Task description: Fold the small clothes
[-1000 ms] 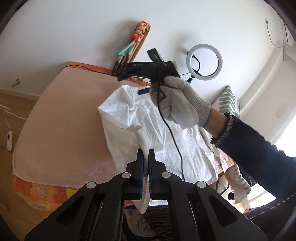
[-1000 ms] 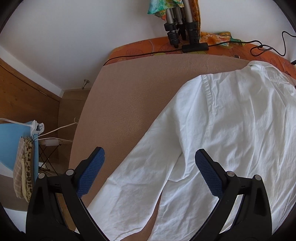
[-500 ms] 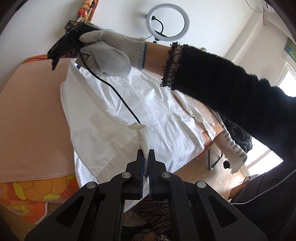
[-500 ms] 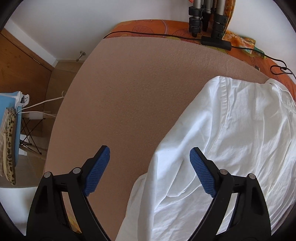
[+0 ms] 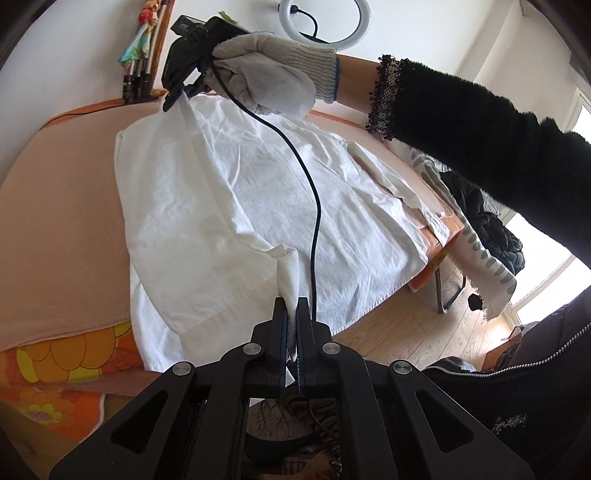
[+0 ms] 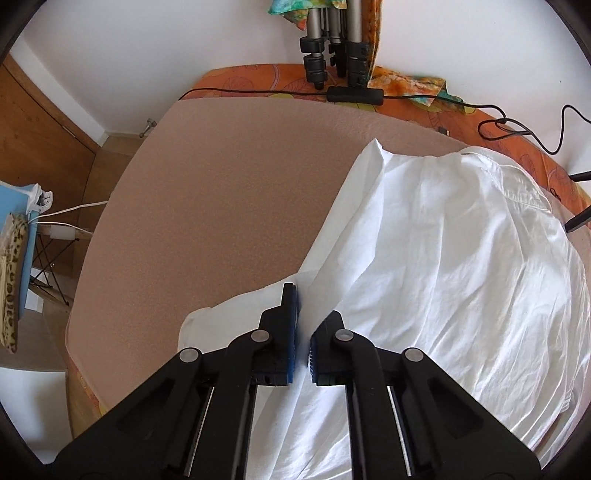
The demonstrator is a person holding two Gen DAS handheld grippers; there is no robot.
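Note:
A white shirt lies spread on a pink-covered bed. My left gripper is shut on the shirt's near sleeve end and lifts it. My right gripper, held in a gloved hand, is shut on the far shoulder fold and lifts it, so the side fold hangs taut between both. In the right wrist view the right gripper pinches a raised white fold of the shirt between its blue pads.
Tripod legs and a black cable sit at the bed's head. A ring light stands by the wall. A chair with clothes stands right of the bed. A blue ironing board stands far left.
The right gripper was open above the shirt and has shut on the shoulder fold and lifted it. The left gripper still holds the sleeve end, now raised higher.

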